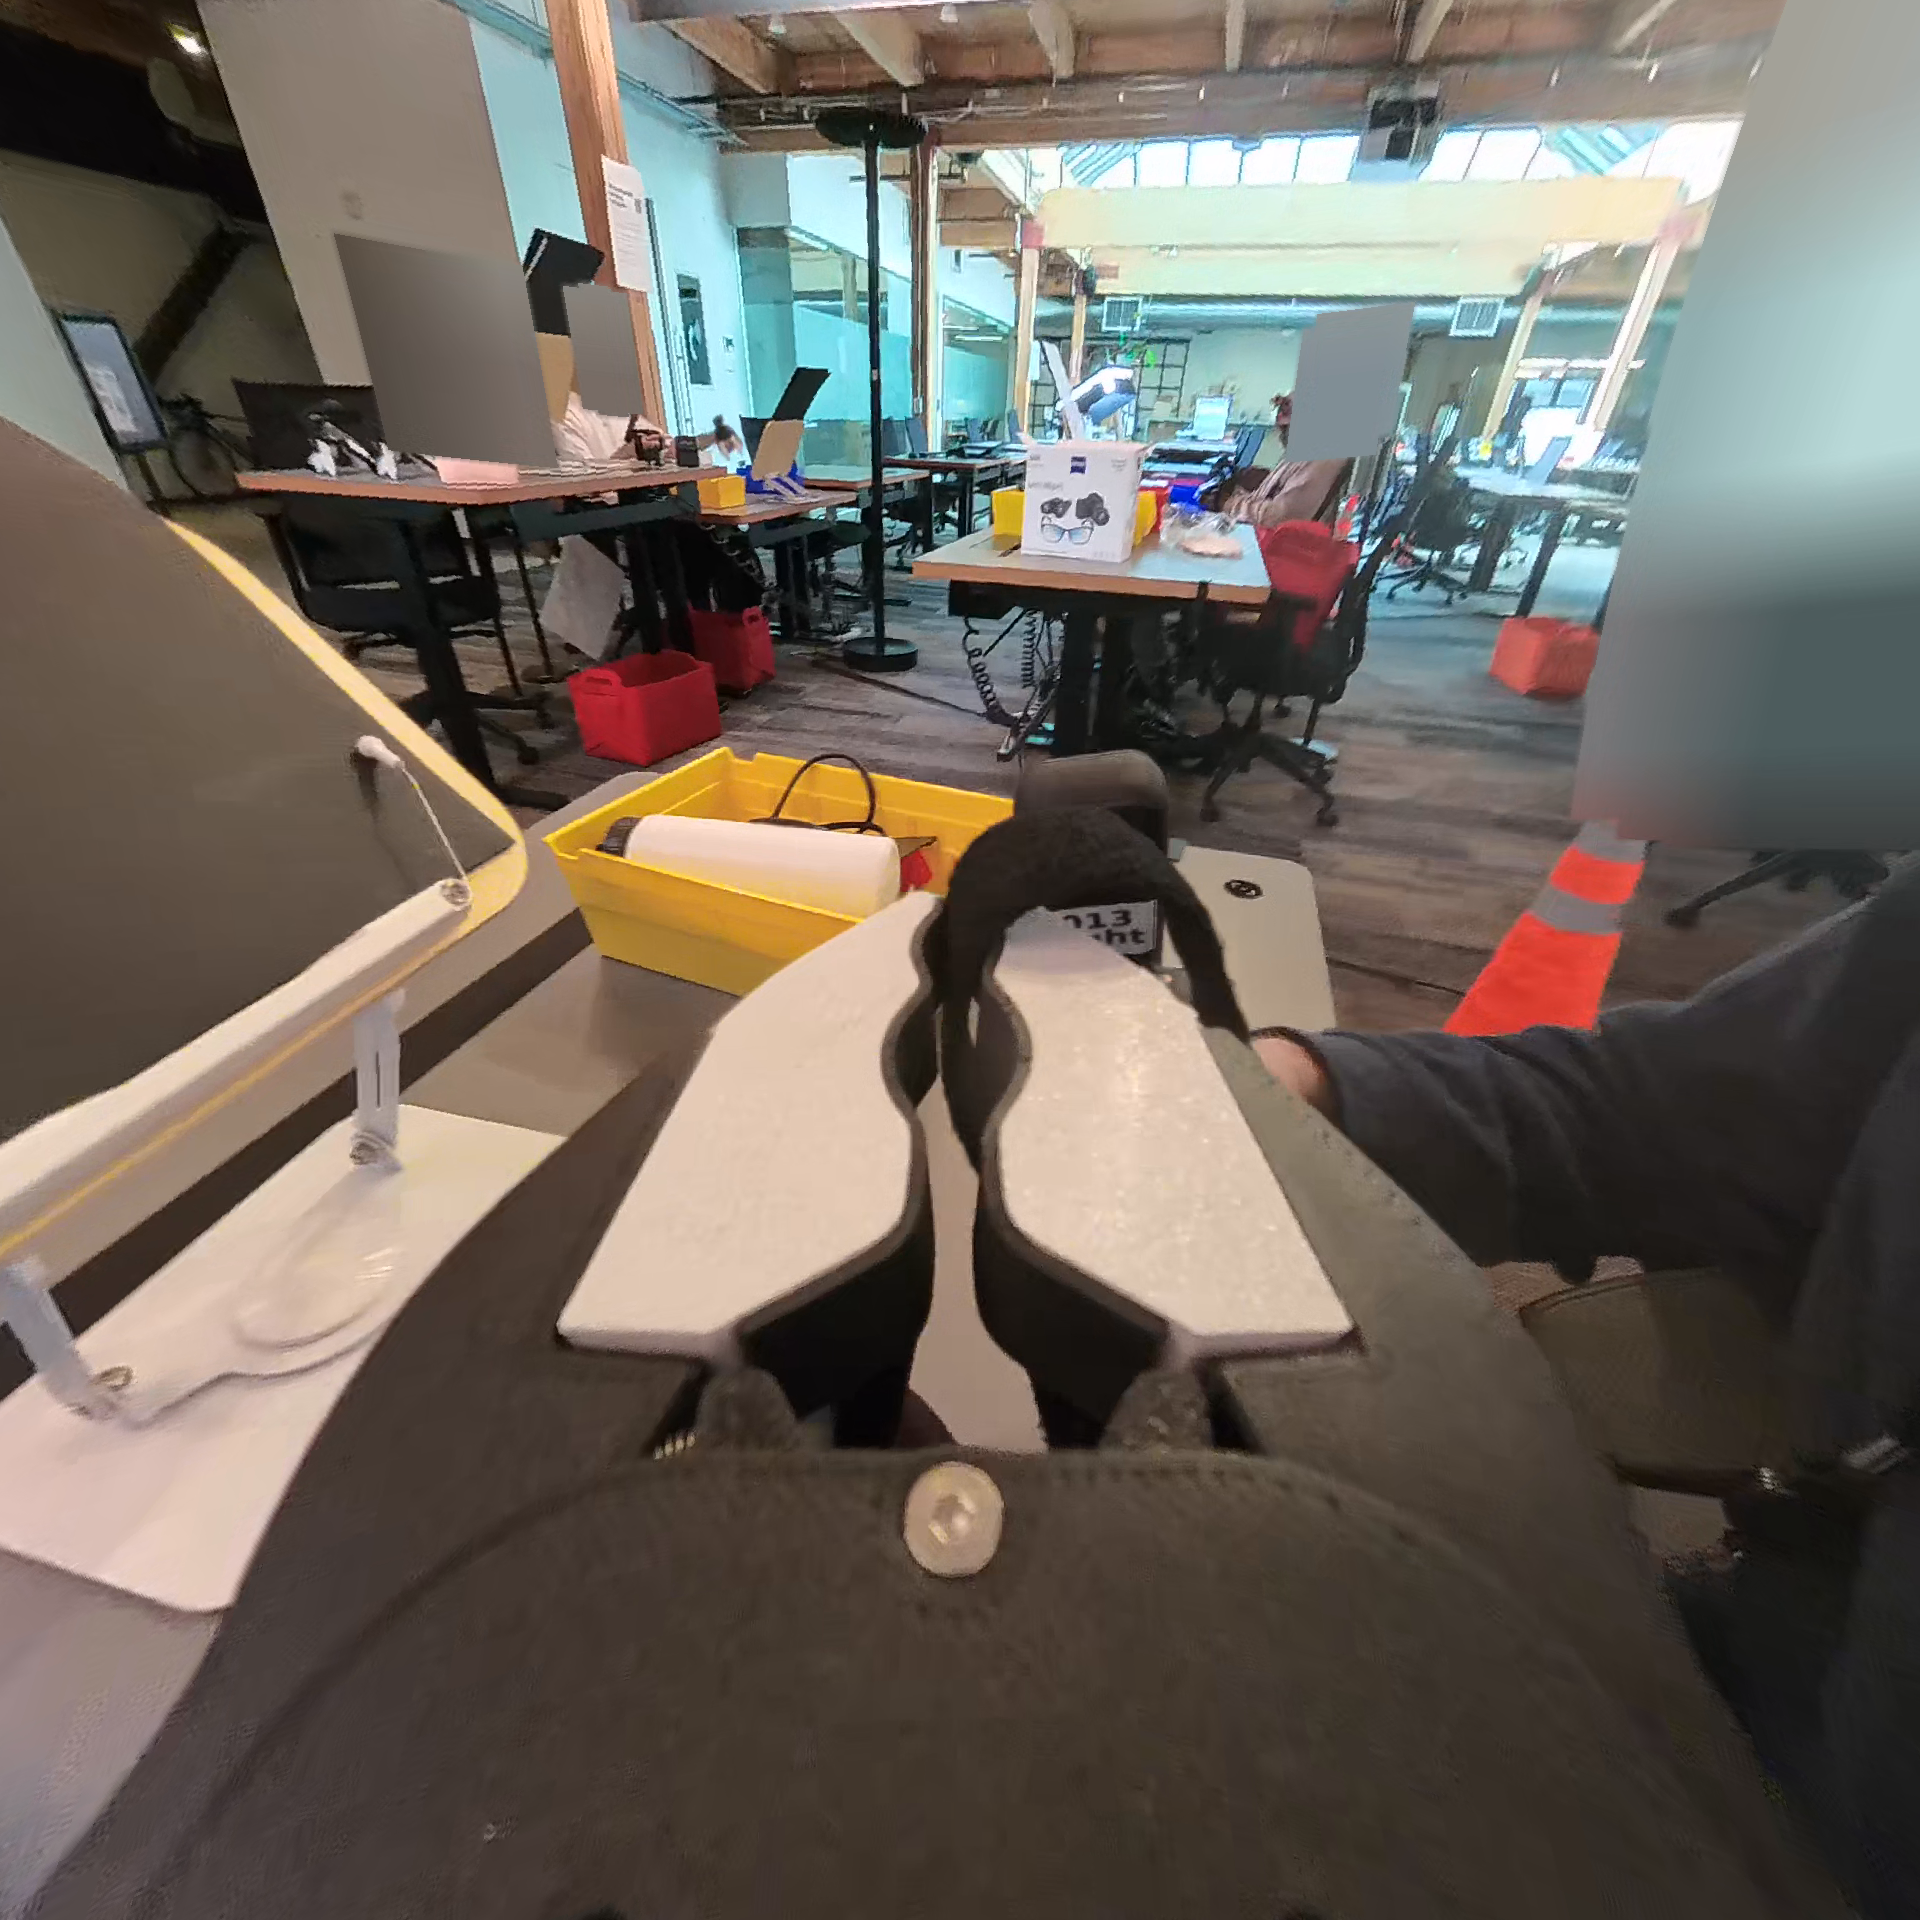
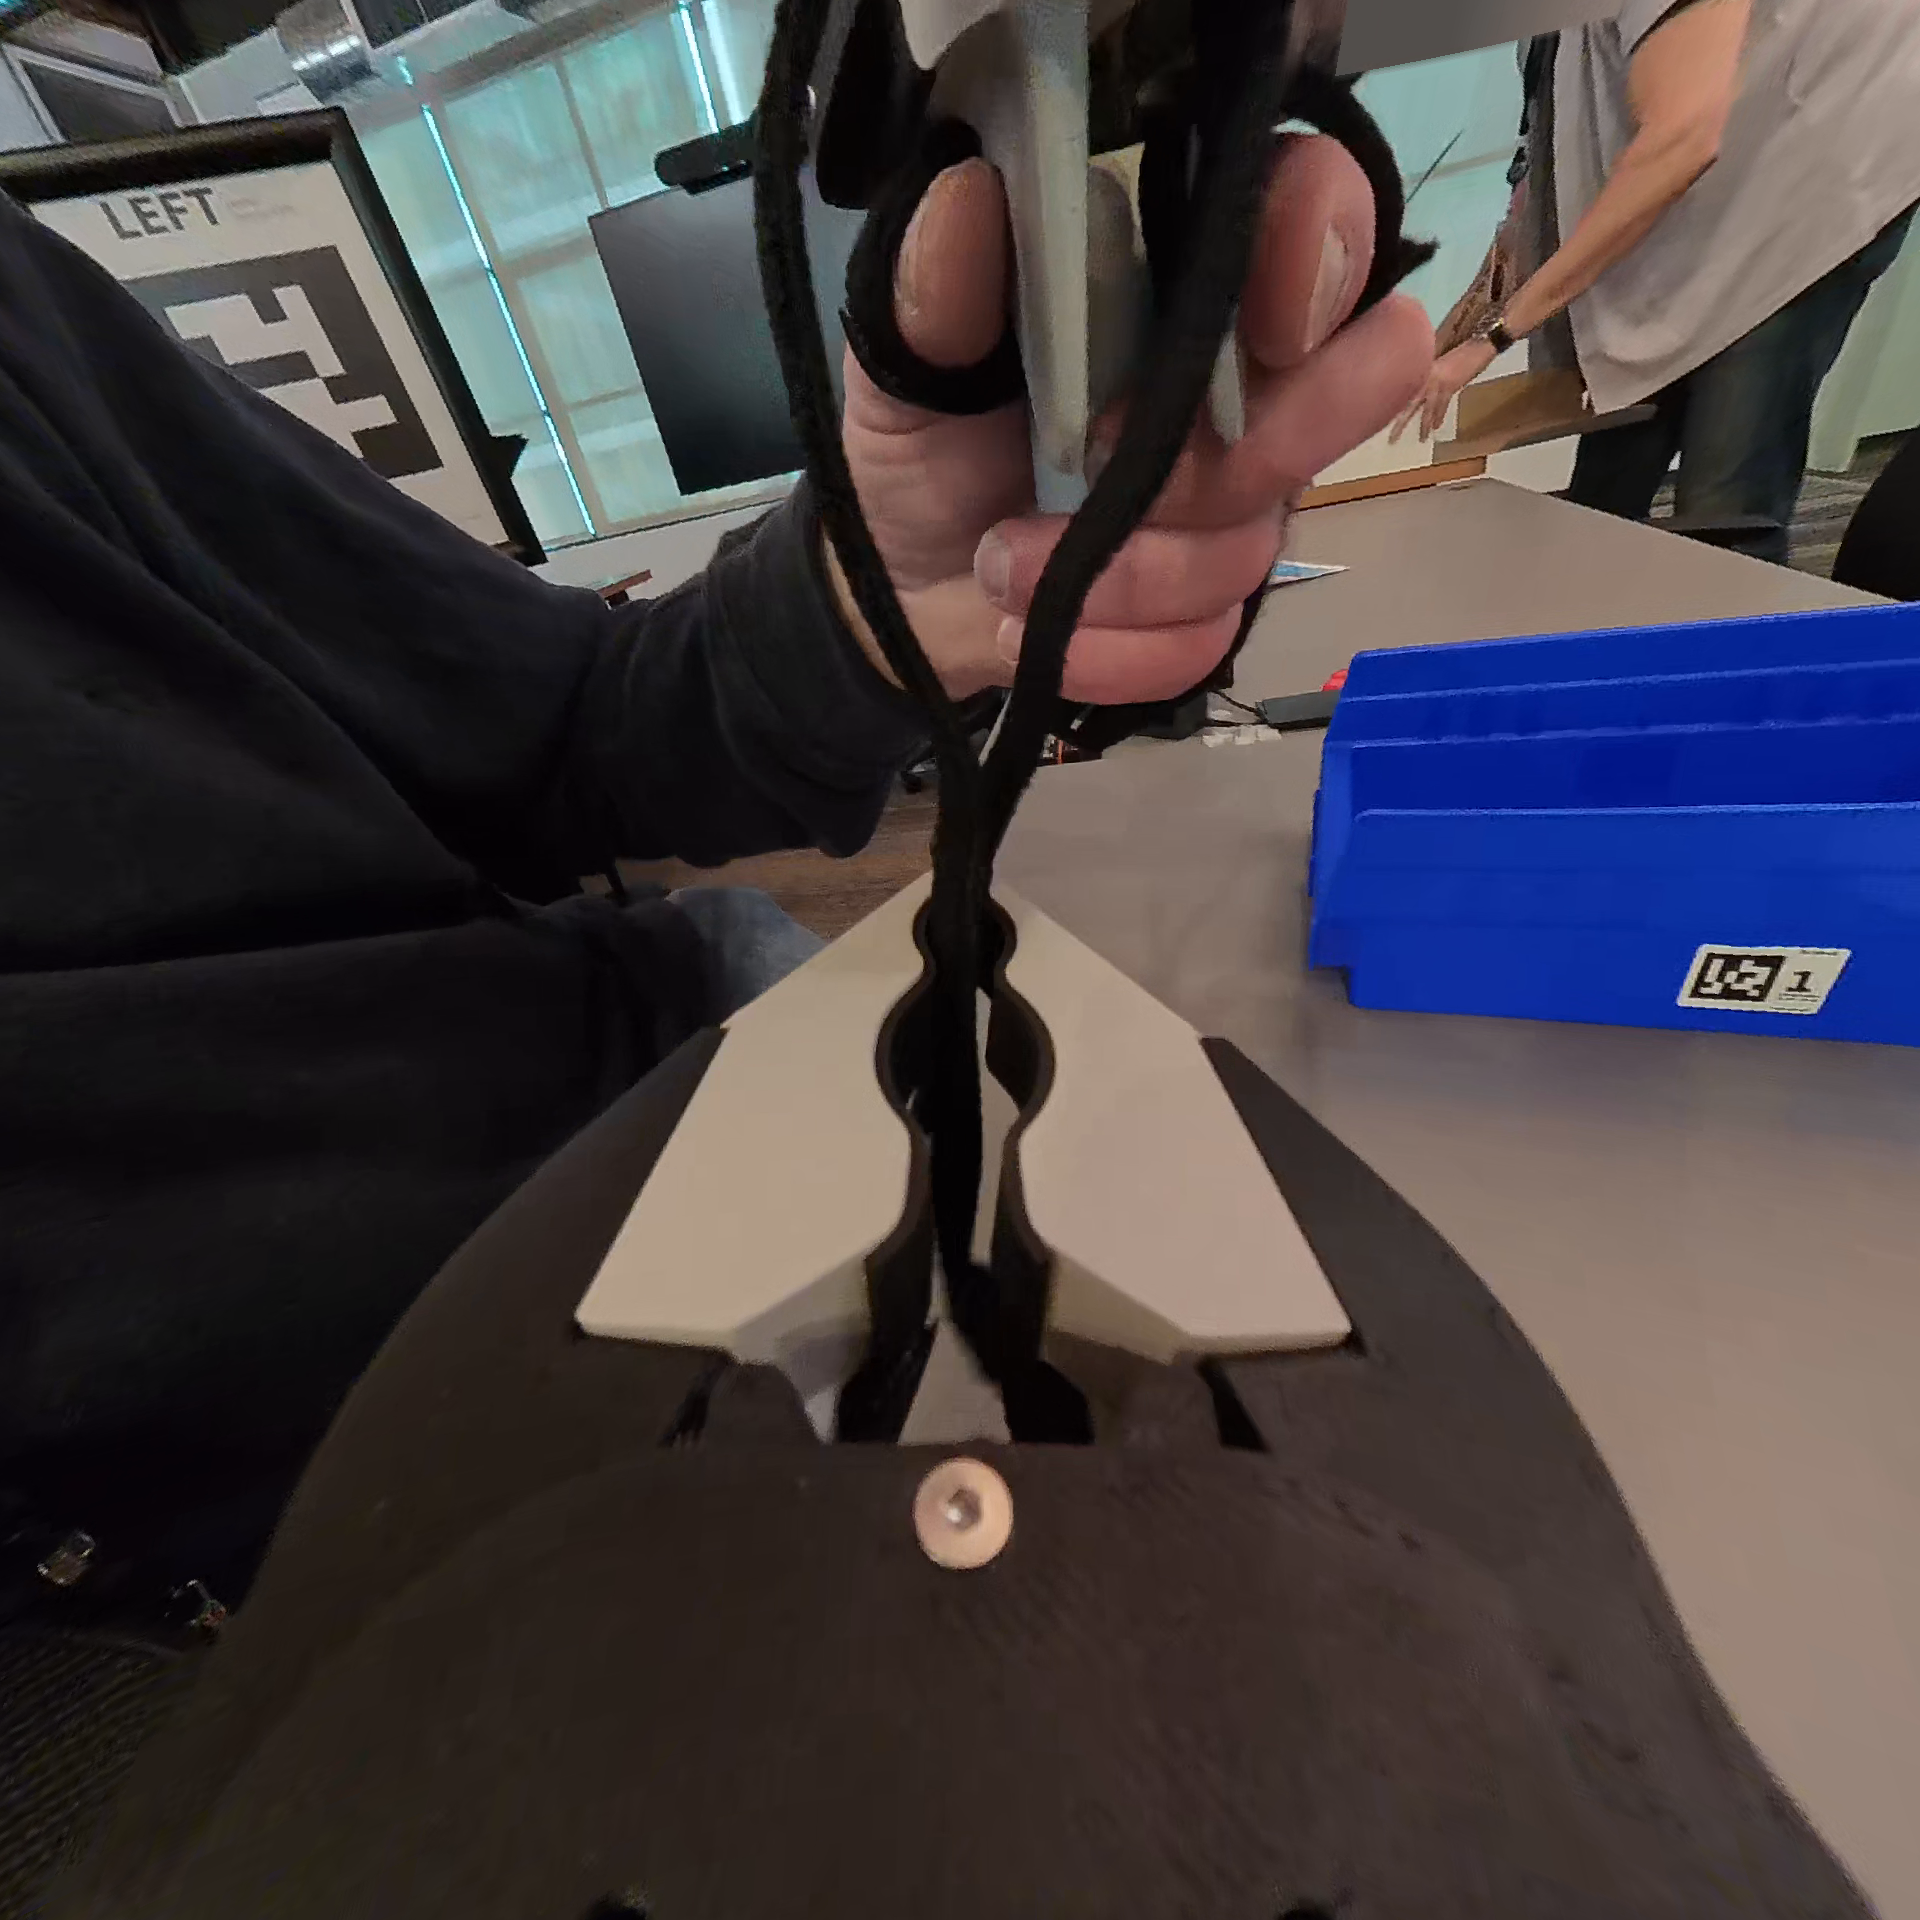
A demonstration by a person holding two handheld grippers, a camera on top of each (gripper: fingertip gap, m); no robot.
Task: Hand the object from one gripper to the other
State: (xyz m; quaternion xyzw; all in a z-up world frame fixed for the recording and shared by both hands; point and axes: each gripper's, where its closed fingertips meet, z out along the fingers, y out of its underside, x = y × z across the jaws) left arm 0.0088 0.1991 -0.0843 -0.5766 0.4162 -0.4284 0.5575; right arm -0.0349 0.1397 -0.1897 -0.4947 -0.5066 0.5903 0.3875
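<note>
A black cord [image 1: 1060, 862] runs between both grippers. In the left wrist view my left gripper [image 1: 961, 935] is shut on it, and the cord loops up over the fingertips and down to the right. The right gripper's dark body [image 1: 1101, 790] sits just beyond. In the right wrist view my right gripper [image 2: 961, 914] is shut on two strands of the cord [image 2: 961, 810]. The strands rise to the left gripper [image 2: 1049, 156], which a hand [image 2: 1122, 582] holds just above.
A yellow bin [image 1: 665, 914] with a white bottle [image 1: 764, 862] stands ahead of the left gripper. A blue bin [image 2: 1621, 831] stands on the grey table [image 2: 1558, 1195] at the right. An orange cone [image 1: 1548, 935] stands on the floor. A person [image 2: 1714, 208] stands at the far right.
</note>
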